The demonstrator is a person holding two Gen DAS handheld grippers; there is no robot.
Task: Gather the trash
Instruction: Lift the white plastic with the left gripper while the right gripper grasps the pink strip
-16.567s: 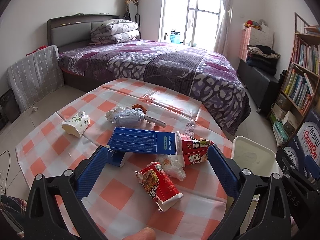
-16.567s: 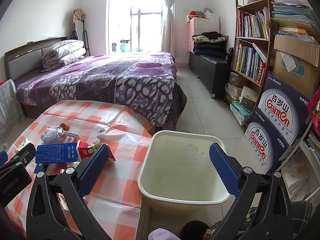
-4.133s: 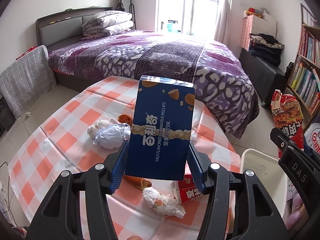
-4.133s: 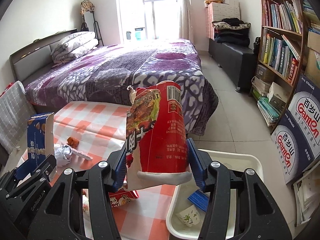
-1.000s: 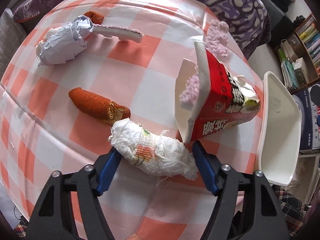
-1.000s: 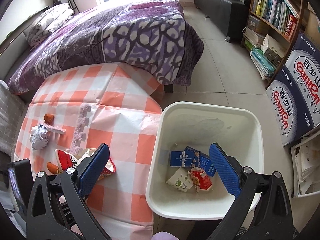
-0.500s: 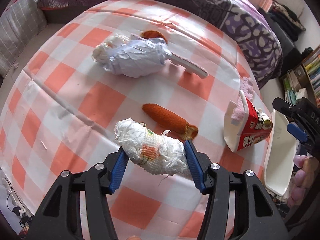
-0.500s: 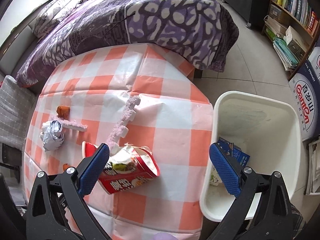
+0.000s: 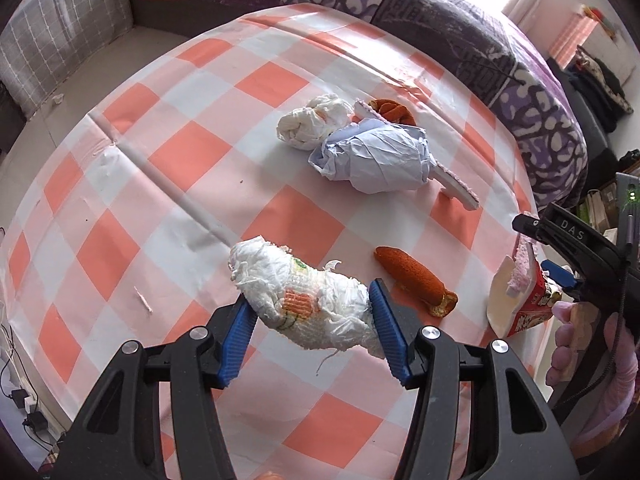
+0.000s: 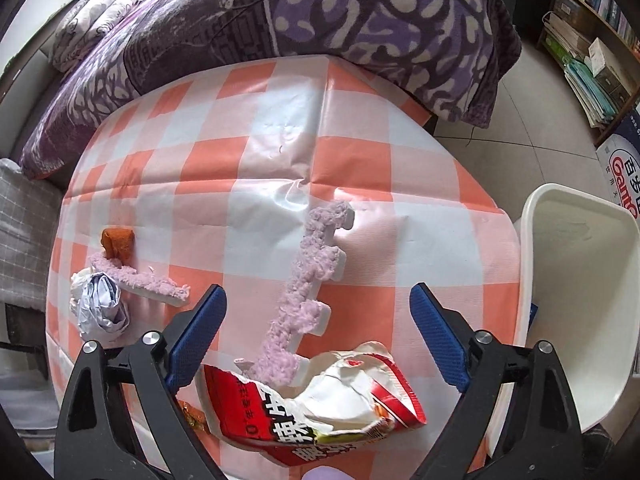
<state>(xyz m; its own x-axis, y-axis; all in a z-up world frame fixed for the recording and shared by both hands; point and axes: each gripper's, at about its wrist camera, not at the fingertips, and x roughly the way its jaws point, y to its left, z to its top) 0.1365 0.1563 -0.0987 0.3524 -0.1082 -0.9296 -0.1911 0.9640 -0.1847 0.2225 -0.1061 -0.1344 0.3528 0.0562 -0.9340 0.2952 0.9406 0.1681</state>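
Left jaws around tissue wad (image 9: 310, 304) (lifted).

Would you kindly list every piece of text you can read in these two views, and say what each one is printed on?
"DAS": embossed on the right gripper body, seen from the left wrist view.
"Gant", cut off by the frame edge, with Chinese characters above it: on the cardboard box beside the white bin.
Large white Chinese characters on the red snack bag: upside down and partly hidden, not readable.
Book spines on the bookshelf: too small to read.
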